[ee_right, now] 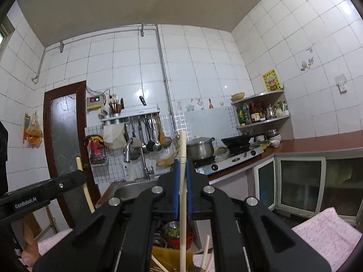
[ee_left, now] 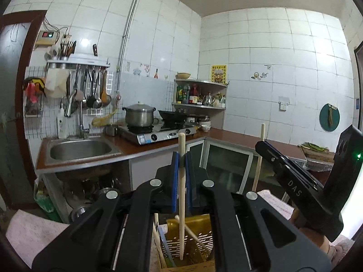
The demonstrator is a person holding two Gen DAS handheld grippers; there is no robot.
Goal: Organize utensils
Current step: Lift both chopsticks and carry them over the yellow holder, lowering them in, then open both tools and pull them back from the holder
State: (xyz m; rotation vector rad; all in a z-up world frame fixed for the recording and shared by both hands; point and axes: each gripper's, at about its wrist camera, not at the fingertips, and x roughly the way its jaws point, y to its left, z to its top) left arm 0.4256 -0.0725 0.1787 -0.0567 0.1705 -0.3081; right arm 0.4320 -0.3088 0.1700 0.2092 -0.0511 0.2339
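Left gripper (ee_left: pixel 181 158): jaws narrow, blue pads pinched on a pale wooden chopstick (ee_left: pixel 182 204). The stick stands close to upright, upper end clear above the pads, lower end reaching down into a yellow slotted utensil holder (ee_left: pixel 204 231) directly beneath the gripper. Its tip appears to be inside the holder, though the fisheye edge makes it unclear whether it touches the bottom. At least one other chopstick (ee_left: pixel 192 233) already lies slanted in the same holder.

Right gripper (ee_right: pixel 181 170): jaws likewise narrow, pads closed on a second chopstick (ee_right: pixel 182 192), also near vertical, its lower end descending toward the holder (ee_right: pixel 168 253), where further sticks (ee_right: pixel 205 256) lean.

In the left wrist view the right gripper (ee_left: pixel 263 146) sits to the right and slightly forward of the left one, its stick (ee_left: pixel 258 158) visible on both sides of the fingers. In the right wrist view the left gripper (ee_right: pixel 77 176) appears at the left edge.

Governing relation: each stick's long axis is vertical and the holder lies straight below both grippers, the left one more squarely over the opening. Judgement: the step in hand is depositing both sticks; what remains is a short lowering and release. The risk is a stick catching on those already slanted inside and tipping out over the rim.

Background: sink (ee_left: pixel 79 149), stove with pot (ee_left: pixel 138 115), pink cloth (ee_right: pixel 326 231).
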